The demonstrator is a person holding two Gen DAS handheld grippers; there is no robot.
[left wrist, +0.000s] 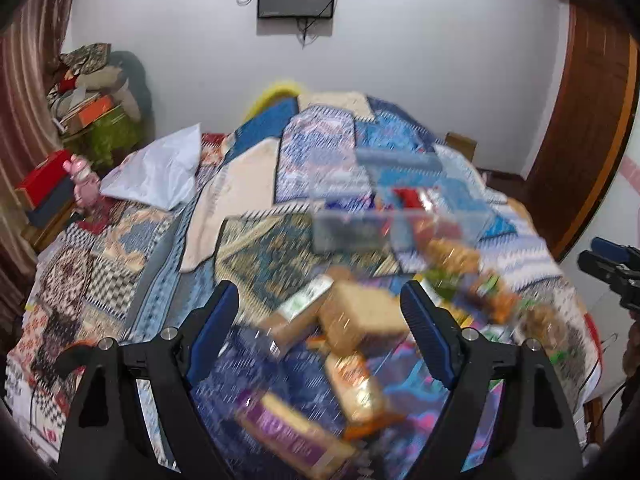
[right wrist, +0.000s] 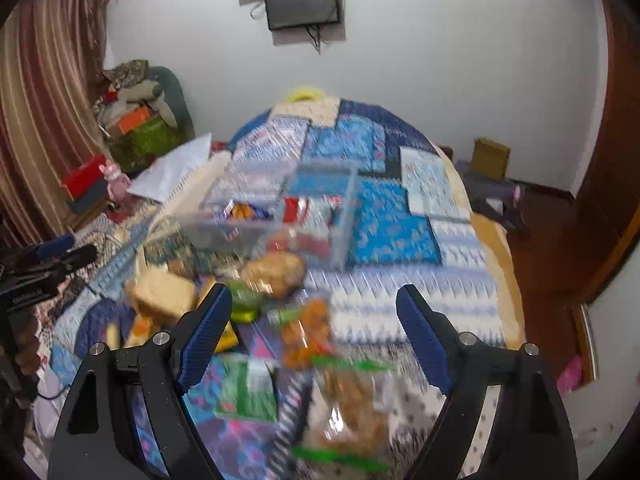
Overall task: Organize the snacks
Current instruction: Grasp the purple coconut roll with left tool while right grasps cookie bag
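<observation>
Snack packets lie in a blurred heap on a patterned bedspread. In the left wrist view my left gripper (left wrist: pixel 320 308) is open and empty above a tan packet (left wrist: pixel 360 316), with a purple box (left wrist: pixel 292 432) and an orange packet (left wrist: pixel 356 384) below it. A clear divided plastic box (left wrist: pixel 400 216) with a few snacks stands beyond. In the right wrist view my right gripper (right wrist: pixel 314 312) is open and empty over an orange packet (right wrist: pixel 308 336), a clear bag of brown snacks (right wrist: pixel 352 408) and a green packet (right wrist: pixel 248 388). The clear box (right wrist: pixel 280 212) stands behind.
The bedspread (left wrist: pixel 132 248) covers a bed against a white wall. A white pillow (left wrist: pixel 160 172) lies at the left. A cluttered side table with a red box (left wrist: pixel 44 176) and pink toy (left wrist: pixel 86 184) stands left. A wooden door (left wrist: pixel 592 120) is at the right.
</observation>
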